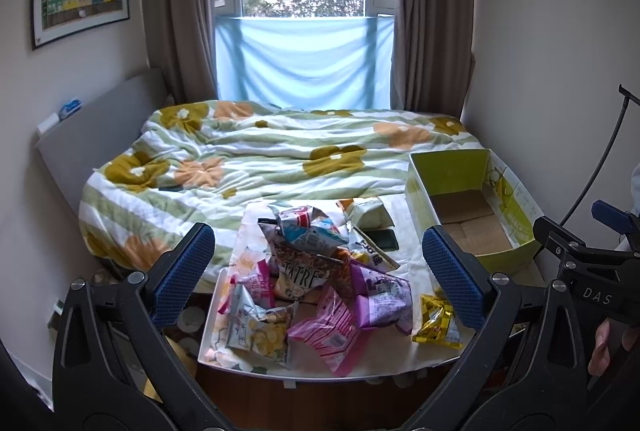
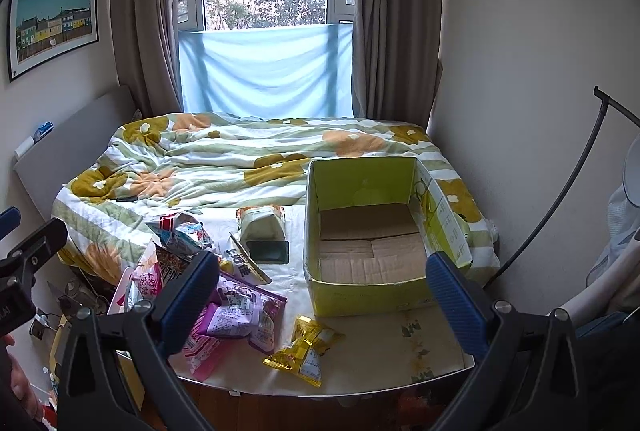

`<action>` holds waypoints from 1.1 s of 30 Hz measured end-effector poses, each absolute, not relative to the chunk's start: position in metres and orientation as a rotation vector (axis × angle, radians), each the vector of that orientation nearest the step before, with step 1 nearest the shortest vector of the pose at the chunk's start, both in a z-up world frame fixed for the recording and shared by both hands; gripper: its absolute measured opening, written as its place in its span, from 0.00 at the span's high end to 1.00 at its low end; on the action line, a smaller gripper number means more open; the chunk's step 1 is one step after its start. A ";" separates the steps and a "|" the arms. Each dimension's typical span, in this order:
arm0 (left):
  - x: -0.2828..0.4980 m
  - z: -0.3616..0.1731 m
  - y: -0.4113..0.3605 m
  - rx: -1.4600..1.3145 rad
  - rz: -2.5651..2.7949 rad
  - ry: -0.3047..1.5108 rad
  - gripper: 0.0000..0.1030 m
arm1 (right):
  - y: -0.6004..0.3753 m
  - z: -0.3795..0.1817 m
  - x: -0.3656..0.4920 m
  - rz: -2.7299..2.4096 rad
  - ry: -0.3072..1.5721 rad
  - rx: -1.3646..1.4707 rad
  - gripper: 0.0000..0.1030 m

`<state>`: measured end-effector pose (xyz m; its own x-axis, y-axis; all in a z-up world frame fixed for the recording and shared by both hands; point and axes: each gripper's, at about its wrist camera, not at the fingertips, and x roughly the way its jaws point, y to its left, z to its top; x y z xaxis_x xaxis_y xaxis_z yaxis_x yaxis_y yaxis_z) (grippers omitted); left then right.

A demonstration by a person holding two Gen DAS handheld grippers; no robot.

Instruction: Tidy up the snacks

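A crumpled heap of glossy snack packets [image 1: 316,279], pink, purple, silver and yellow, lies beside the bare green carton [image 2: 360,231], while both the left gripper [image 1: 320,271] and right gripper [image 2: 320,295] gape wide, holding nothing.

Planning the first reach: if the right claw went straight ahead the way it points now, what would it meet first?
Probably the open green cardboard box, whose near wall sits between the open right claw fingers; depth is uncertain.

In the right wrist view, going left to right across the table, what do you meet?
Pile of snack packets → dark phone → yellow snack packet → open green cardboard box, with nothing inside it. Both tongs hang open over the table, holding nothing.
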<state>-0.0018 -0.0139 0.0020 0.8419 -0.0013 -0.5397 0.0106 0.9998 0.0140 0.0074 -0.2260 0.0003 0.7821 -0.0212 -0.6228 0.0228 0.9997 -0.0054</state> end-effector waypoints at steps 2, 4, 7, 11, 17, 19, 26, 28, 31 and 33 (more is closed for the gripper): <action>-0.001 0.002 -0.014 0.015 -0.009 0.571 0.01 | -0.226 0.000 0.008 -0.025 0.673 0.003 0.00; -0.001 0.001 -0.015 0.015 -0.010 0.573 0.01 | -0.226 0.000 0.008 -0.025 0.676 0.005 0.00; 0.000 0.001 -0.015 0.016 -0.010 0.575 0.01 | -0.225 0.000 0.007 -0.024 0.673 0.002 0.00; 0.000 0.000 -0.016 0.017 -0.010 0.576 0.01 | -0.226 0.000 0.007 -0.024 0.672 0.003 0.00; 0.000 -0.001 -0.016 0.016 -0.010 0.575 0.01 | -0.226 0.000 0.007 -0.025 0.672 0.003 0.00; 0.000 -0.001 -0.017 0.017 -0.011 0.575 0.01 | -0.225 0.001 0.007 -0.024 0.673 0.004 0.00; 0.000 -0.001 -0.017 0.017 -0.013 0.575 0.01 | -0.226 0.001 0.008 -0.026 0.672 0.004 0.00; 0.001 -0.001 -0.017 0.018 -0.012 0.575 0.01 | -0.226 0.001 0.008 -0.025 0.672 0.005 0.00; 0.000 -0.002 -0.017 0.017 -0.012 0.576 0.01 | -0.225 0.001 0.008 -0.025 0.673 0.005 0.00; 0.001 -0.002 -0.017 0.017 -0.013 0.575 0.01 | -0.226 0.001 0.008 -0.025 0.672 0.004 0.00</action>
<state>0.0006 -0.0175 -0.0016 0.8389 -0.0070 -0.5442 0.0167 0.9998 0.0129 0.0084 -0.2256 0.0013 0.7823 -0.0217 -0.6225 0.0245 0.9997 -0.0040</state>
